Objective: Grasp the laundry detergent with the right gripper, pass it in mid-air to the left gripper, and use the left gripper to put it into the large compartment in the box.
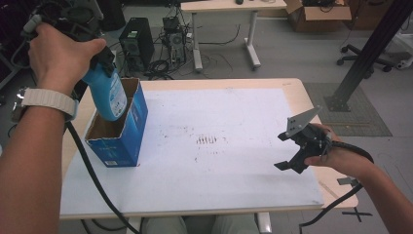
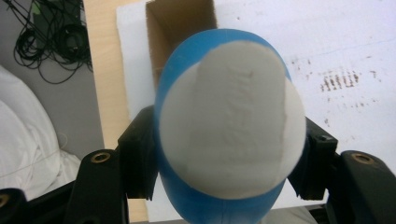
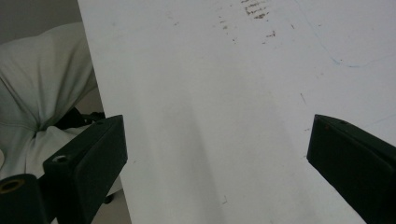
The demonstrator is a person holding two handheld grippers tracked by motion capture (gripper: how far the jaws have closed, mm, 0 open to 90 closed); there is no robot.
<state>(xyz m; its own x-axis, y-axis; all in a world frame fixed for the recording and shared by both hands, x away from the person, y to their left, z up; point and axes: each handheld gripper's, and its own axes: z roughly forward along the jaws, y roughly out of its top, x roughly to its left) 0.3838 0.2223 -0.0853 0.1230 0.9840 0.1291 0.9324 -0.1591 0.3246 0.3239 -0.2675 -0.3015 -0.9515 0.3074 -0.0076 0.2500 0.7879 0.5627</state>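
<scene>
**Claw lowering bottle into carton**

Left claw (image 2: 229, 177) is clamping the blue plastic bottle with a white label (image 1: 108, 92) by its upper end, hanging it base-down so it is entering the open-topped blue cardboard box (image 1: 122, 136) standing at the white worktop's (image 1: 219, 170) left side. Right claw (image 1: 293, 153) is idling with jaws apart, well clear, leaving room.

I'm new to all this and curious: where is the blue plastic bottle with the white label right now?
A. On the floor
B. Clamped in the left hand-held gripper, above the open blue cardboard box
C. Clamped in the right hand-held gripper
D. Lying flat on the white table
B: the left hand-held gripper clamps the blue plastic bottle, whose lower end dips toward the open blue cardboard box.
</scene>
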